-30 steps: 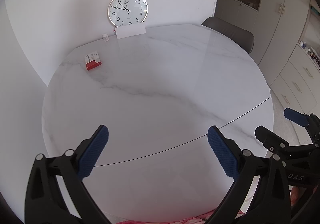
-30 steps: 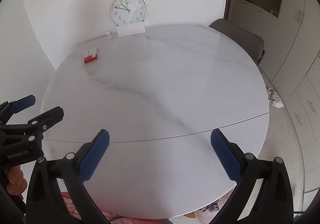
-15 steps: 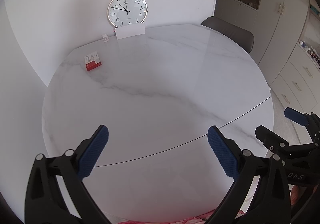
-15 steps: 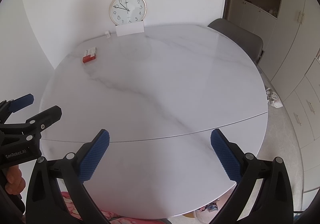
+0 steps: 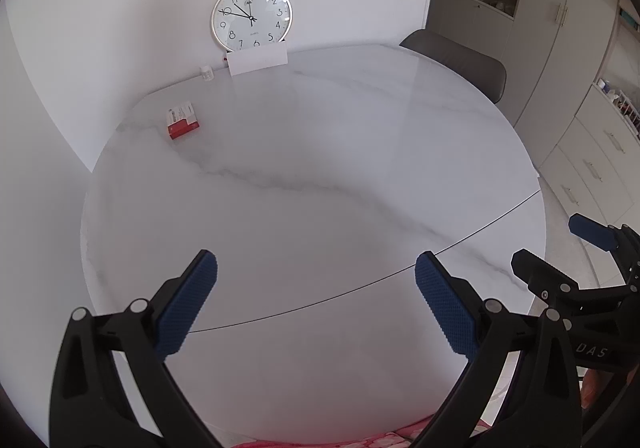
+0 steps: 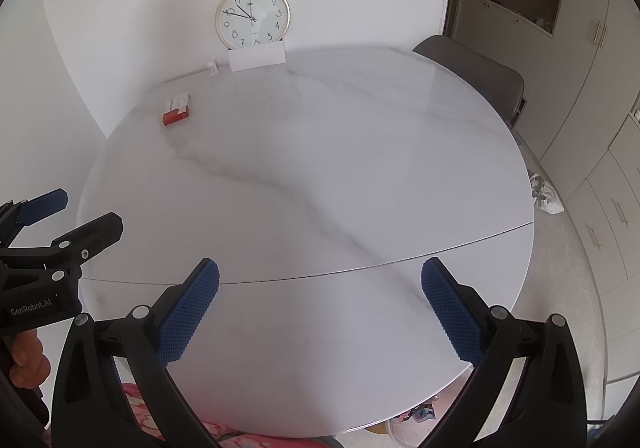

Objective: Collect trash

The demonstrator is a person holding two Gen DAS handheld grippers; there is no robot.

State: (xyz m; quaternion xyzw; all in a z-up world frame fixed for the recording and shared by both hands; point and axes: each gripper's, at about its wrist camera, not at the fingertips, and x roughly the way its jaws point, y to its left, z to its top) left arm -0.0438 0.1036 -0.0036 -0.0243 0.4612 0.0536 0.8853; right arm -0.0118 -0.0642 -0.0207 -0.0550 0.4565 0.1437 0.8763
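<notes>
A small red and white box (image 5: 183,120) lies at the far left of the round white marble table (image 5: 320,176); it also shows in the right wrist view (image 6: 176,110). A crumpled clear bag (image 6: 545,195) lies on the floor right of the table. My left gripper (image 5: 316,280) is open and empty above the near edge of the table. My right gripper (image 6: 320,284) is open and empty, beside it on the right. Each gripper shows at the edge of the other's view.
A wall clock (image 5: 251,17) and a white card (image 5: 258,59) stand at the table's far edge, with a small white bottle (image 5: 206,72) to their left. A grey chair (image 5: 460,62) stands behind the table. Cabinets (image 6: 580,96) line the right wall. A bin rim (image 6: 404,428) shows under the table's near edge.
Both grippers have hardly moved; the right wrist view has shifted slightly. Nothing was taken or let go.
</notes>
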